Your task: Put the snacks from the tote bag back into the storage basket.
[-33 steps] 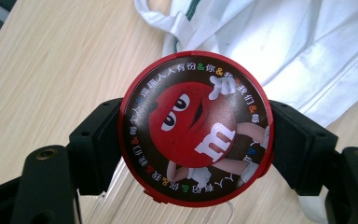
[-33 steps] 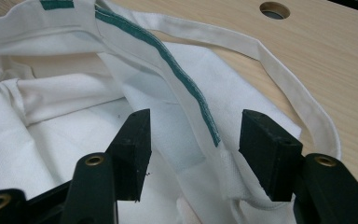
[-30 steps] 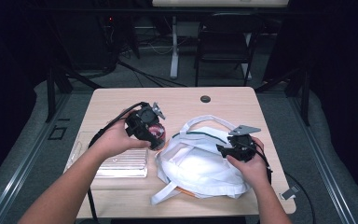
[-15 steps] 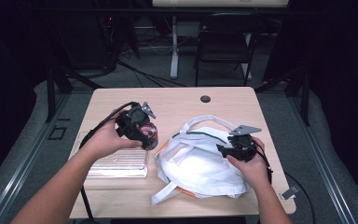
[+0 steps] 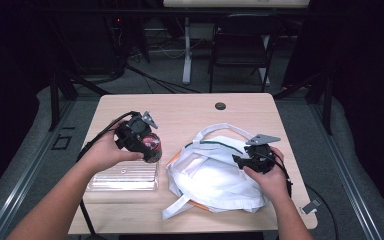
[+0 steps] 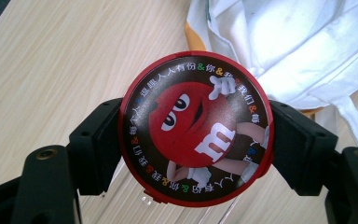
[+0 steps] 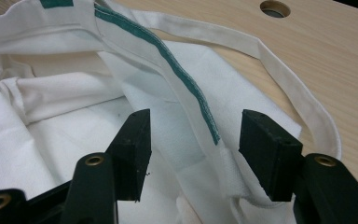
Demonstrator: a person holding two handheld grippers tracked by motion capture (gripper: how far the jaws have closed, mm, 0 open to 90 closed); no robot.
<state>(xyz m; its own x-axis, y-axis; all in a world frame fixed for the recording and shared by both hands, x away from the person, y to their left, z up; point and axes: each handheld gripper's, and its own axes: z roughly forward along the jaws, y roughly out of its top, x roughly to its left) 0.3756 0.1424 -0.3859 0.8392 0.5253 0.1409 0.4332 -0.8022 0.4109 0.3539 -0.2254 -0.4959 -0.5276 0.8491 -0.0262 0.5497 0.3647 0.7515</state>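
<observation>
So I've got the left hand-held gripper (image 6: 193, 135) clamped on a round red candy tin with a cartoon face printed on its lid (image 6: 195, 128), one jaw pressed against each side of it. It's up off the light wooden table (image 5: 190, 107), over the left half, just above the back edge of a clear ribbed plastic tray (image 5: 123, 176) that lies near the front-left corner.

The right hand-held gripper (image 7: 193, 140) has its jaws apart, sitting on the white cloth tote bag with a green stripe along its rim (image 7: 177, 88). That rim runs between the jaws, but they aren't pinching it. The bag is crumpled over the right half of the table, with its straps looping toward the back edge and the front edge. A small round cable hole (image 5: 220, 106) sits near the back edge.
</observation>
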